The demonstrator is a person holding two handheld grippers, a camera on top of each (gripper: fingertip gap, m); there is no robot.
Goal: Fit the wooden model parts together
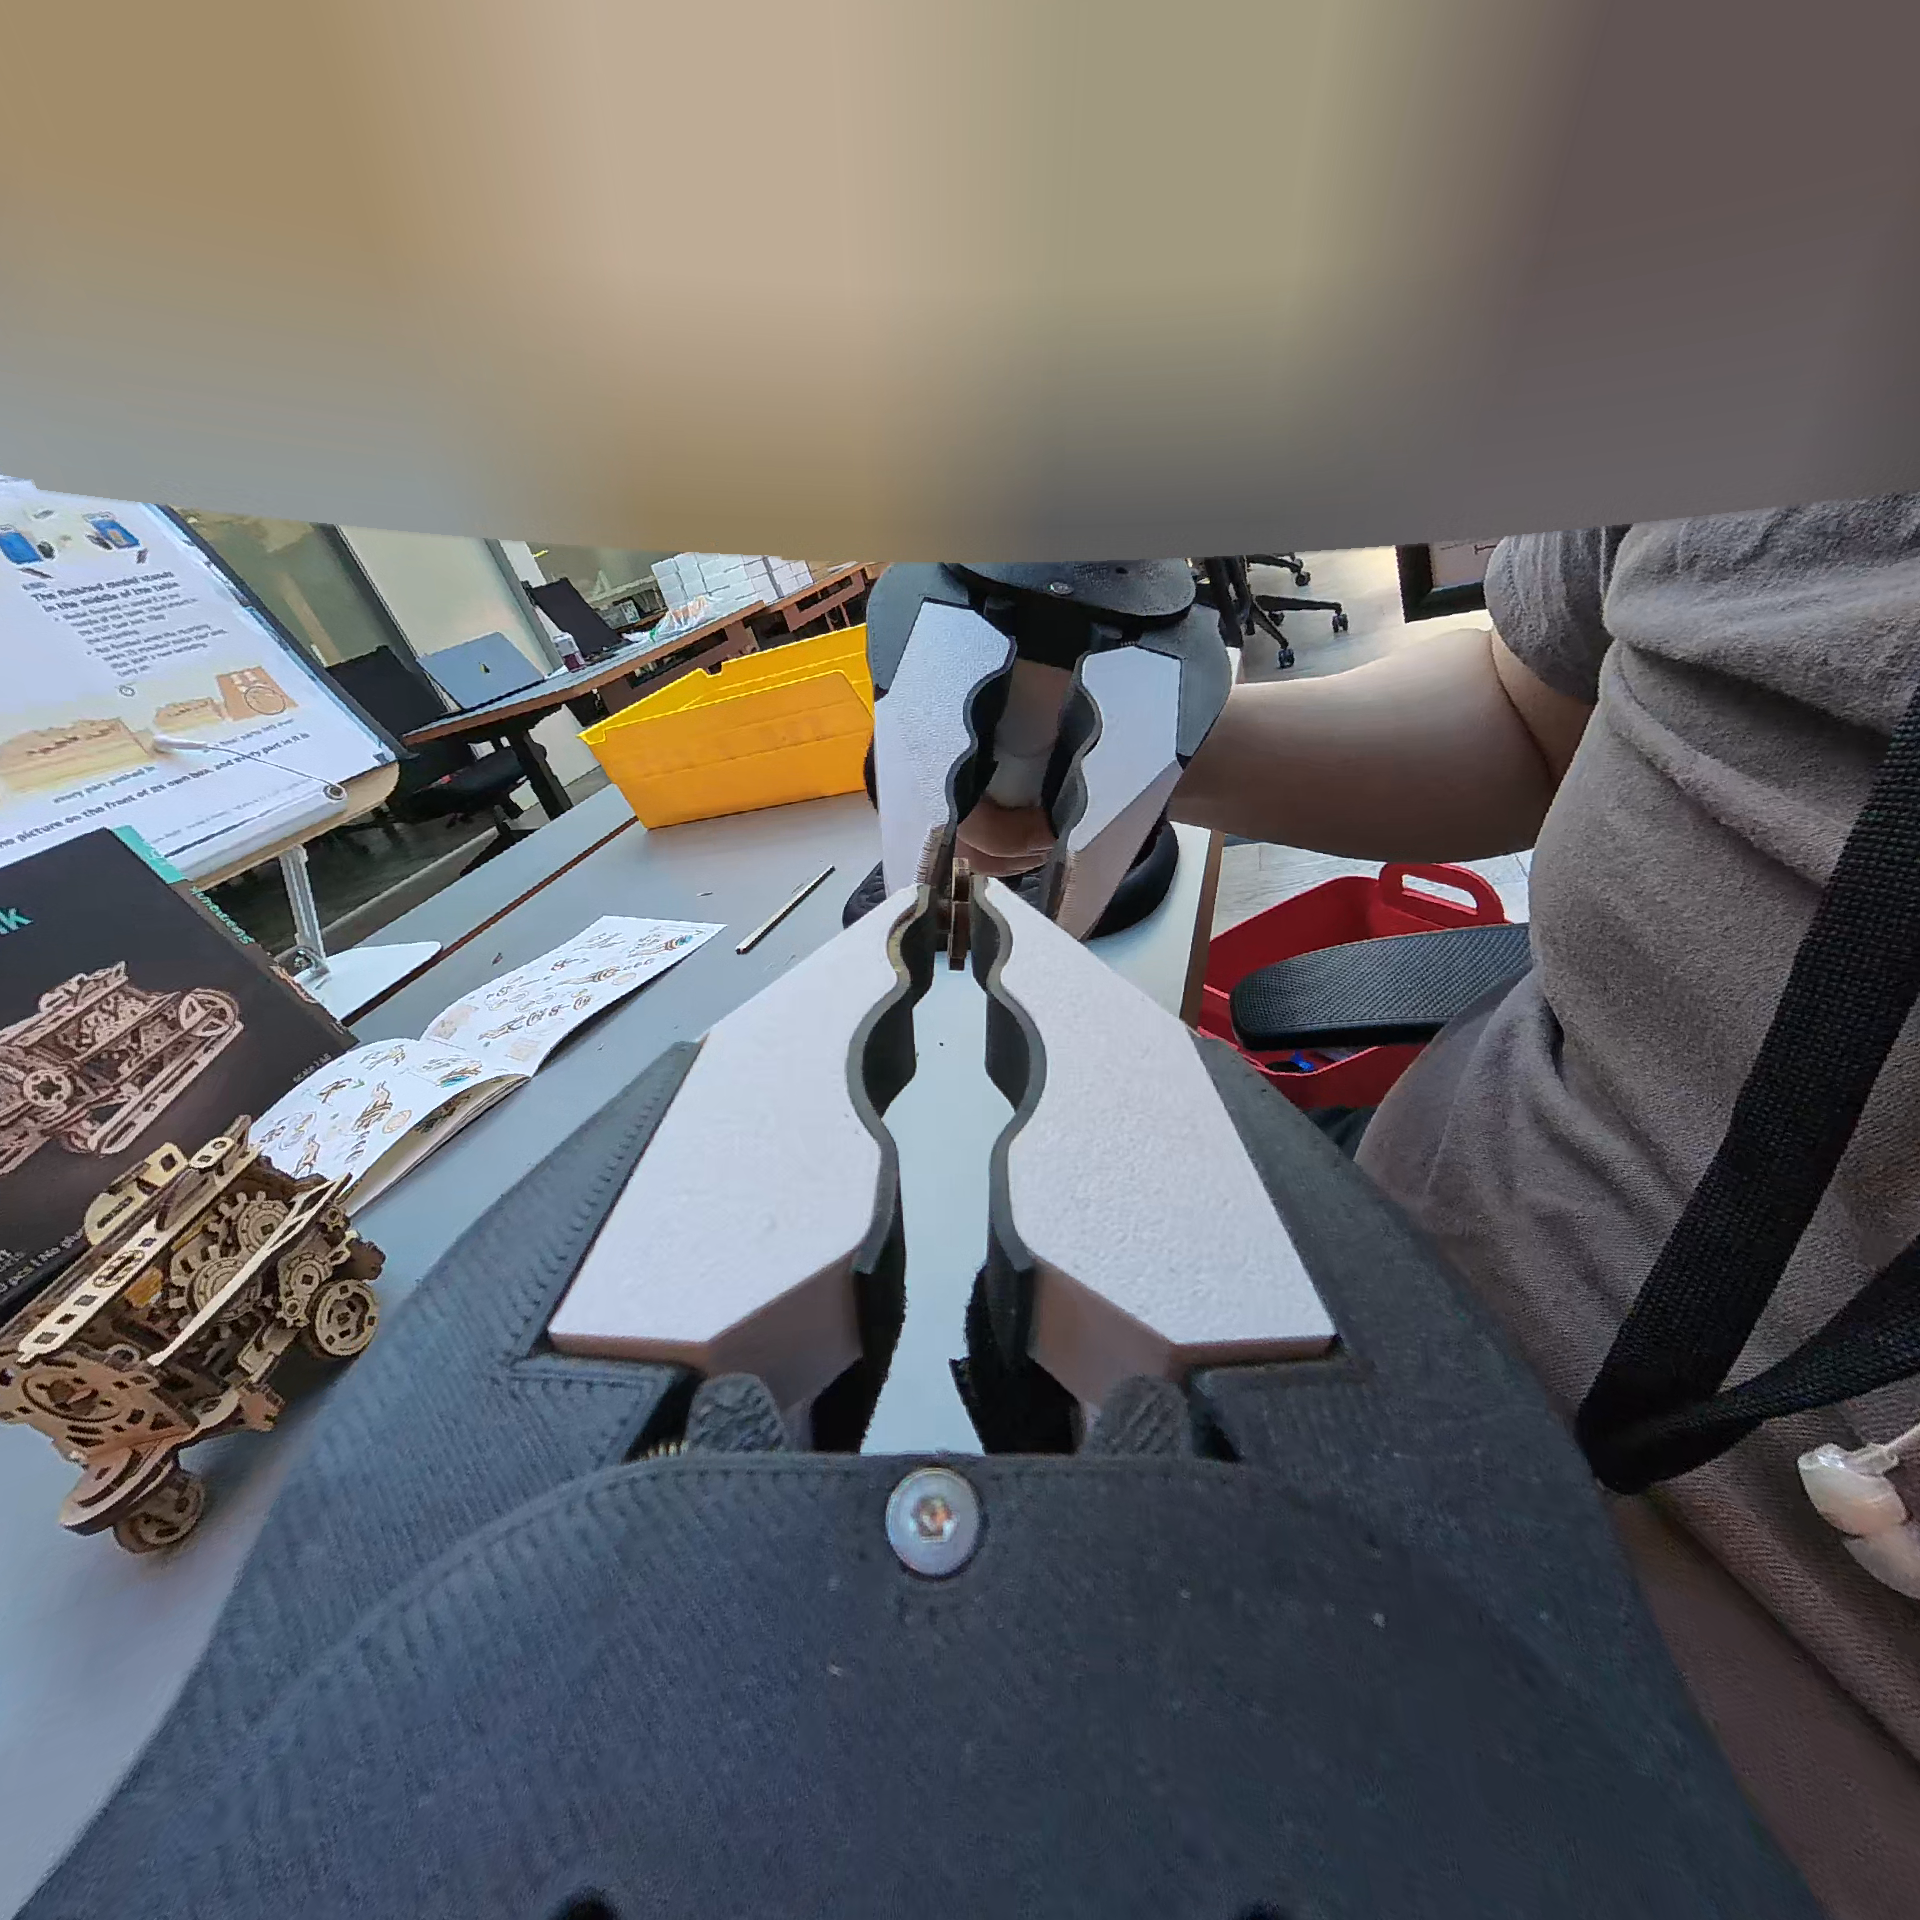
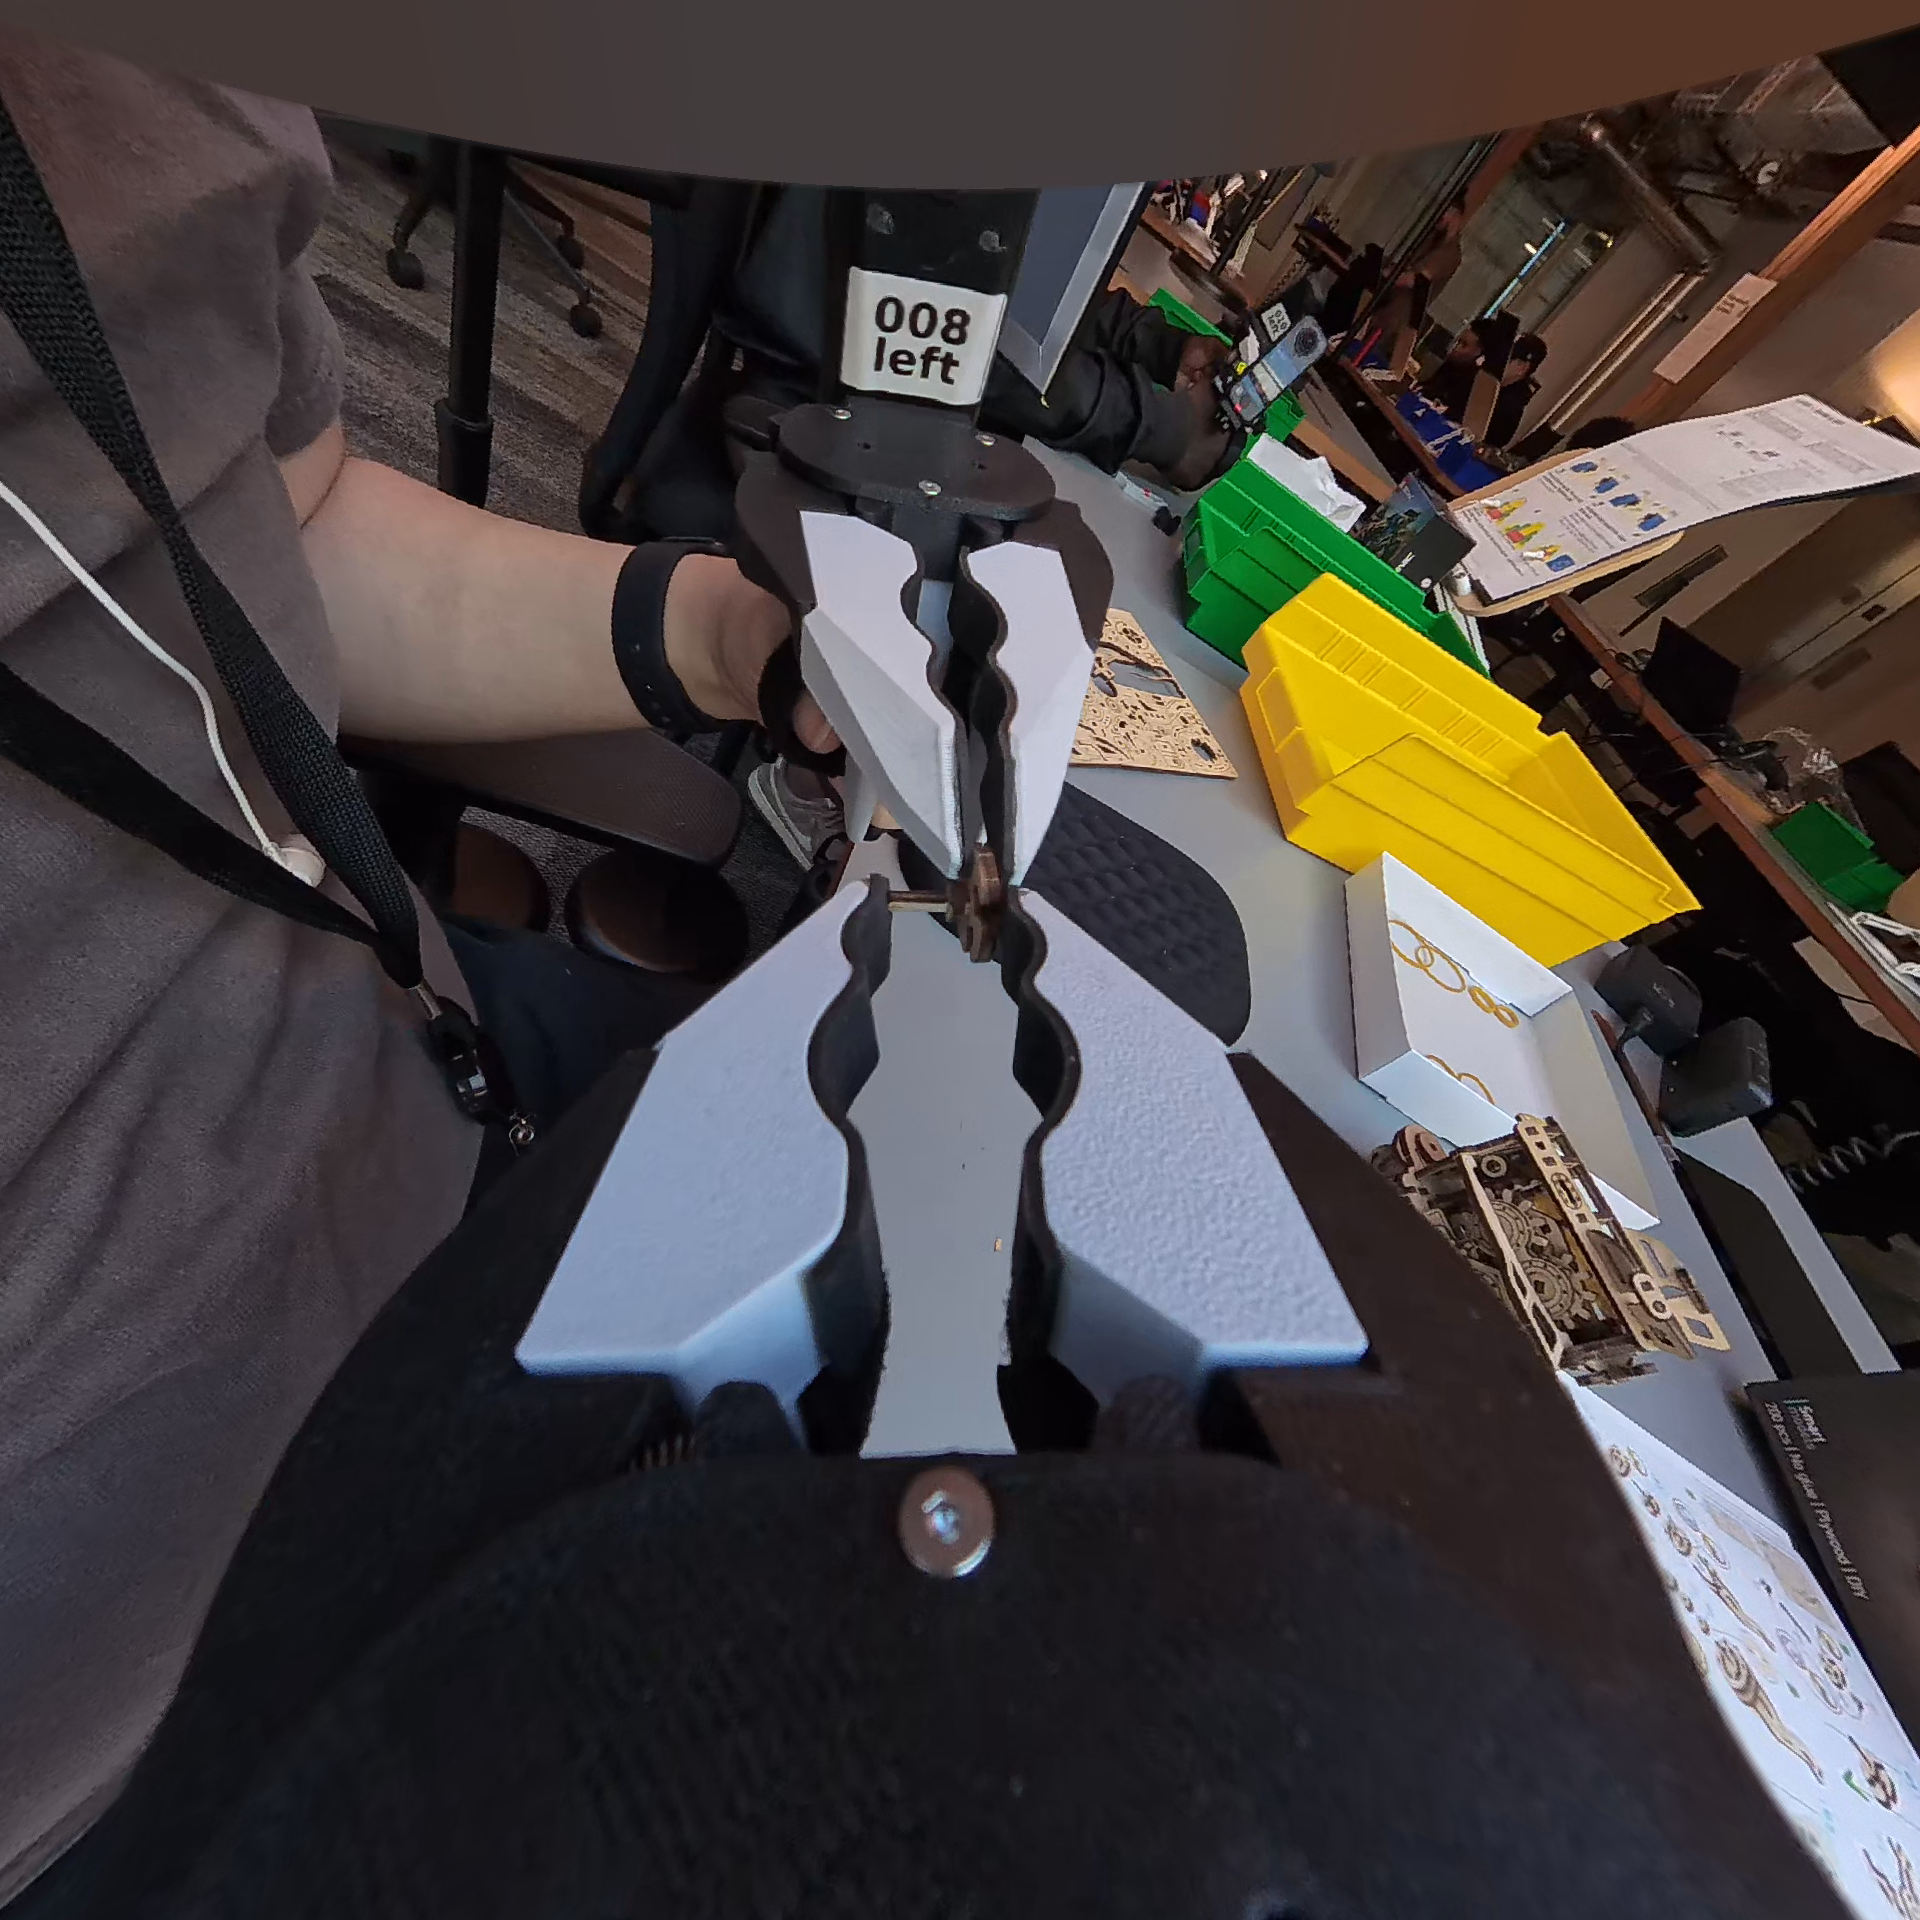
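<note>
Left wrist view: my left gripper (image 1: 948,920) pinches a small wooden gear piece (image 1: 956,914) at its fingertips, above the grey table (image 1: 665,862); my right gripper (image 1: 997,873) meets it tip to tip. A built wooden model (image 1: 187,1320) stands at left.

Right wrist view: my right gripper (image 2: 951,904) clamps a thin wooden axle (image 2: 920,902) crosswise, its end in the gear piece (image 2: 979,902) held by the left gripper (image 2: 977,847). A yellow bin (image 2: 1455,769) sits beyond.

Model box (image 1: 114,1049) cut off at left edge | booklet (image 2: 1766,1683) runs off right edge | small wooden part (image 2: 977,899) between fingertips, shape too tiny to tell
</note>
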